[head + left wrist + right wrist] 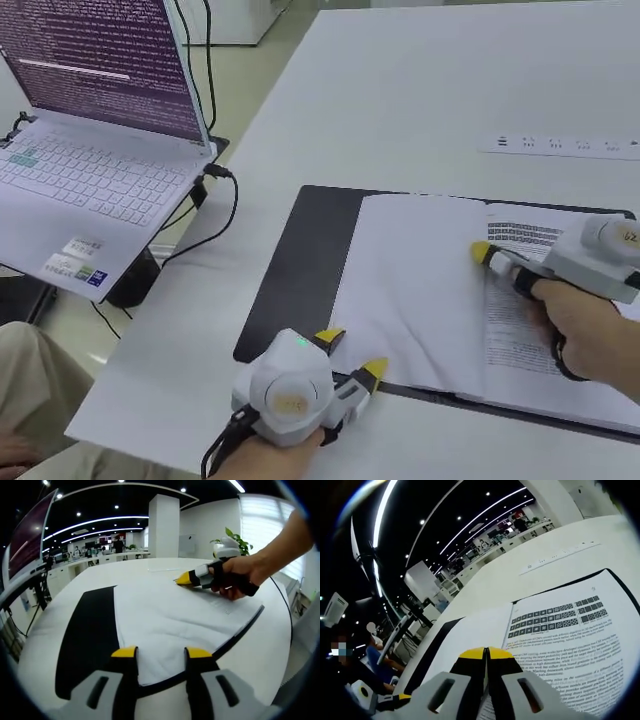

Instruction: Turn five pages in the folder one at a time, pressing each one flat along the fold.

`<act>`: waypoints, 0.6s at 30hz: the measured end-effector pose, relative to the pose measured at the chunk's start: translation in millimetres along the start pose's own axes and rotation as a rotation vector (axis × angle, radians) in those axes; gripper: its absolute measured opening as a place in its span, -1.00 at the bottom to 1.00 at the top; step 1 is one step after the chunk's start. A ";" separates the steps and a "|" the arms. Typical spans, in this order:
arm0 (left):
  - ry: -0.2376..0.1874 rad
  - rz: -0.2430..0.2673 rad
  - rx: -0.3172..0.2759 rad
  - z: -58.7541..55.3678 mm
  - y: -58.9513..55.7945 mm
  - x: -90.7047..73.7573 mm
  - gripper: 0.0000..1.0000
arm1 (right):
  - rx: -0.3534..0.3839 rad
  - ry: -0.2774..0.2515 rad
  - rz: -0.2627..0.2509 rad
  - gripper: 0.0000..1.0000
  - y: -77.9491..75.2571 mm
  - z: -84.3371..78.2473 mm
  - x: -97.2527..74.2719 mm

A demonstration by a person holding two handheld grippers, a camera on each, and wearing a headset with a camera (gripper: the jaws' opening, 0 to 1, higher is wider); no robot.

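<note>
my left gripper [352, 353] is hanging nearest me, jaws apart with nothing between them, low at the near edge of the black folder [300, 270], which is lying open on the white table [400, 90]; i cannot tell whether it is touching; just ahead of its tips the turned page [420, 290] is spreading blank side up and looking slightly wavy; beyond that, my right gripper [484, 252] is resting with jaws pinched together and empty, tips down on the paper just beside the fold, the printed page [520, 236] lying to its right; i am judging that the closed tips should be sliding along the crease with light, even pressure while the left one is steadying the near corner, so the sheet is not wrinkling; a laptop [90, 170] is sitting far left of my left gripper; a power strip [560, 145] is lying well beyond my right gripper.
</note>
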State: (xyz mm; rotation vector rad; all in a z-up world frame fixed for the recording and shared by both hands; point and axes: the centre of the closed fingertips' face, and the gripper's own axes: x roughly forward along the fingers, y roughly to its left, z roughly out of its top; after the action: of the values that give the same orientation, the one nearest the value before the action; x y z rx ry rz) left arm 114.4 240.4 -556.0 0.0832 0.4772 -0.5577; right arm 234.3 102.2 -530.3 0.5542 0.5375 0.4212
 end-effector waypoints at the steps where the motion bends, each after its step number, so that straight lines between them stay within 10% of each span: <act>1: -0.001 0.000 0.001 0.3 -0.3 -0.2 -0.28 | -0.002 -0.002 -0.001 -1.00 0.6 -2.1 -2.7; 18: 0.009 -0.001 0.006 -0.7 0.1 0.0 -0.28 | 0.027 0.036 0.028 -1.00 6.7 -30.6 -33.0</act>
State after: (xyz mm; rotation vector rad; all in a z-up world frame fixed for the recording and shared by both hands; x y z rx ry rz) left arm 114.2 240.6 -556.6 0.0917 0.4846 -0.5600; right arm 189.1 102.3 -536.5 0.5817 0.5712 0.4516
